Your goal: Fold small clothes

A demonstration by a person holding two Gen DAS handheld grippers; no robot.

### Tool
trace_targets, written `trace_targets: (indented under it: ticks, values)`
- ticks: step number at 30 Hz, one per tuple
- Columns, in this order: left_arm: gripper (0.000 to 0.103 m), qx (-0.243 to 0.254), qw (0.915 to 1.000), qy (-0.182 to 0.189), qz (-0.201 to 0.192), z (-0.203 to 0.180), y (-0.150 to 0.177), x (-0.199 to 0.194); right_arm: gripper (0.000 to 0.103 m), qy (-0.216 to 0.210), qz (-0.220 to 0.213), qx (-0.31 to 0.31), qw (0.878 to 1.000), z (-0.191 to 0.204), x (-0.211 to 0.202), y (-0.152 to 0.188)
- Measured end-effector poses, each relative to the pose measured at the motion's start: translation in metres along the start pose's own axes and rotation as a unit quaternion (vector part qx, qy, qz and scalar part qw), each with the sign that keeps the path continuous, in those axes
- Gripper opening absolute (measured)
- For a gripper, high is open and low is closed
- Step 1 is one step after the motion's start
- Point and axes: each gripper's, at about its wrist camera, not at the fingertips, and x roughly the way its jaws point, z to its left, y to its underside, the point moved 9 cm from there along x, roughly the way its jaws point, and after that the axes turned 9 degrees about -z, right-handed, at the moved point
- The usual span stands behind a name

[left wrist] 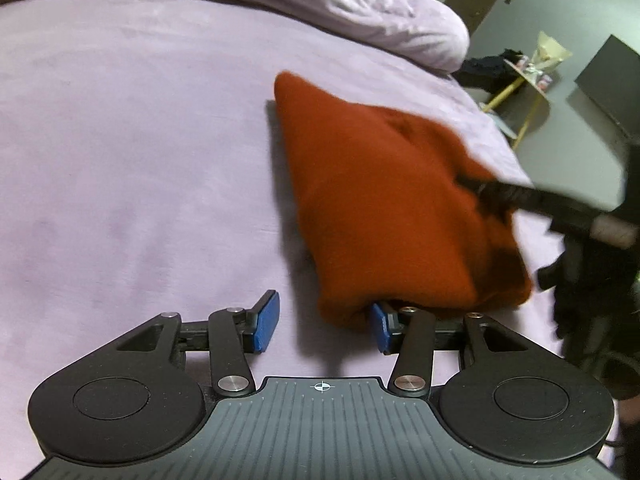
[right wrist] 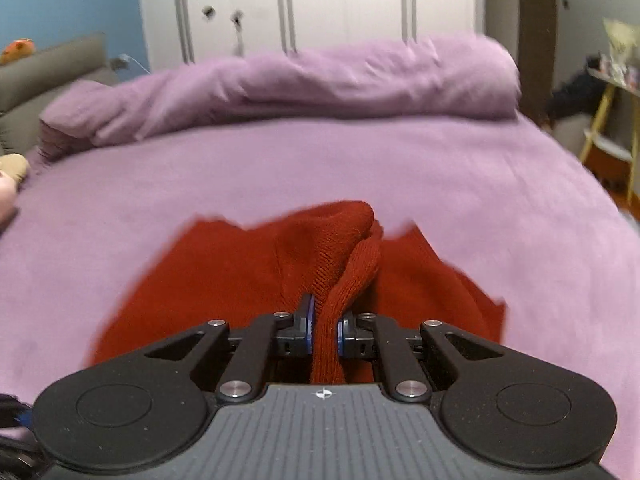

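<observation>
A small red knitted garment [left wrist: 380, 200] is lifted partly off the lilac bed sheet [left wrist: 120, 160]. In the left wrist view my left gripper [left wrist: 324, 324] stands open; the garment's lower corner hangs over its right finger [left wrist: 380, 330], and the left finger [left wrist: 267, 320] is bare. The right gripper [left wrist: 476, 186] reaches in from the right edge, pinching the cloth's upper right side. In the right wrist view the right gripper [right wrist: 326, 330] is shut on a raised fold of the red garment [right wrist: 352, 264], while the rest of the cloth spreads on the sheet [right wrist: 280, 160].
A bunched lilac duvet [right wrist: 320, 80] lies along the far side of the bed. The bed's right edge drops to the floor beside a yellow-legged side table [left wrist: 524, 76] with clutter. White wardrobe doors [right wrist: 320, 0] stand behind, and a grey headboard [right wrist: 48, 68] is at left.
</observation>
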Motion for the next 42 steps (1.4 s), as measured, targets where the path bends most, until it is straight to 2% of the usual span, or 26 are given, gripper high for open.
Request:
trace_targets:
  ticks: [3, 4, 7, 9, 11, 12, 13, 15, 19, 21, 23, 26, 27, 29, 30, 31, 33, 35, 37, 40, 41, 42]
  values:
    - [0.051, 0.018, 0.9998, 0.002, 0.002, -0.006, 0.001, 0.006, 0.014, -0.001, 0.022, 0.031, 0.999, -0.018, 0.01, 0.017]
    - [0.051, 0.026, 0.9997, -0.002, 0.004, -0.007, 0.001, 0.008, 0.022, -0.006, 0.026, 0.049, 0.998, -0.023, 0.009, 0.019]
    - [0.051, 0.032, 0.9994, -0.007, 0.013, -0.008, 0.005, 0.012, 0.036, -0.018, 0.017, 0.106, 0.994, -0.029, 0.006, 0.015]
    - [0.051, 0.035, 0.9992, -0.01, 0.016, -0.011, 0.006, 0.015, 0.037, -0.034, 0.014, 0.121, 0.992, -0.024, 0.011, 0.007]
    - [0.051, 0.045, 0.9988, -0.015, 0.015, -0.013, 0.005, 0.016, 0.035, -0.05, 0.027, 0.101, 0.993, -0.011, 0.021, 0.007]
    - [0.052, 0.049, 0.9986, -0.017, 0.015, -0.013, 0.005, 0.015, 0.02, -0.044, 0.034, 0.081, 0.995, -0.007, 0.026, 0.009]
    - [0.053, 0.051, 0.9984, -0.02, 0.013, -0.014, 0.003, 0.015, 0.01, -0.035, 0.035, 0.057, 0.997, -0.001, 0.031, 0.009]
    - [0.053, 0.052, 0.9983, -0.024, 0.011, -0.015, 0.001, 0.015, 0.009, -0.024, 0.021, 0.012, 0.999, 0.008, 0.029, 0.005]
    - [0.053, 0.059, 0.9978, -0.03, 0.0, -0.019, 0.001, 0.011, 0.008, 0.016, -0.046, -0.039, 0.998, -0.005, 0.006, -0.02]
    - [0.054, 0.053, 0.9983, -0.024, 0.005, -0.021, 0.003, 0.013, 0.008, 0.06, -0.069, -0.071, 0.993, -0.016, -0.003, -0.024]
    - [0.053, 0.036, 0.999, -0.022, 0.016, -0.024, 0.005, 0.019, 0.009, 0.098, -0.063, -0.094, 0.989, -0.03, 0.0, -0.016]
    - [0.05, 0.032, 0.9989, -0.02, 0.028, -0.028, 0.006, 0.025, 0.015, 0.134, 0.001, -0.075, 0.988, -0.057, 0.021, 0.013]
    - [0.05, 0.039, 0.9987, -0.023, 0.026, -0.029, 0.006, 0.025, 0.019, 0.136, 0.001, -0.057, 0.989, -0.064, 0.016, 0.017]
    - [0.05, 0.046, 0.9984, -0.023, 0.023, -0.028, 0.005, 0.024, 0.034, 0.108, -0.025, 0.008, 0.994, -0.071, -0.011, 0.012]
    - [0.05, 0.044, 0.9984, -0.025, 0.023, -0.027, 0.005, 0.025, 0.047, 0.092, -0.036, 0.048, 0.994, -0.075, -0.027, 0.012]
    - [0.05, 0.041, 0.9986, -0.024, 0.022, -0.026, 0.005, 0.024, 0.054, 0.08, -0.043, 0.083, 0.992, -0.078, -0.041, 0.014]
    - [0.05, 0.039, 0.9988, -0.026, 0.017, -0.028, 0.005, 0.026, 0.054, 0.061, -0.051, 0.151, 0.985, -0.087, -0.073, 0.028]
    - [0.05, 0.04, 0.9985, -0.031, 0.018, -0.03, 0.005, 0.028, 0.054, 0.036, -0.033, 0.209, 0.977, -0.086, -0.092, 0.05]
    - [0.049, 0.046, 0.9981, -0.038, 0.016, -0.034, 0.005, 0.028, 0.054, 0.008, -0.02, 0.248, 0.969, -0.083, -0.099, 0.062]
    - [0.048, 0.06, 0.9973, -0.039, 0.016, -0.041, 0.005, 0.028, 0.054, -0.038, -0.021, 0.31, 0.95, -0.079, -0.087, 0.068]
    - [0.048, 0.066, 0.9969, -0.04, 0.016, -0.042, 0.005, 0.029, 0.051, -0.052, -0.028, 0.332, 0.941, -0.08, -0.083, 0.069]
    - [0.048, 0.071, 0.9964, -0.044, 0.016, -0.043, 0.005, 0.029, 0.034, -0.049, -0.026, 0.346, 0.937, -0.081, -0.076, 0.072]
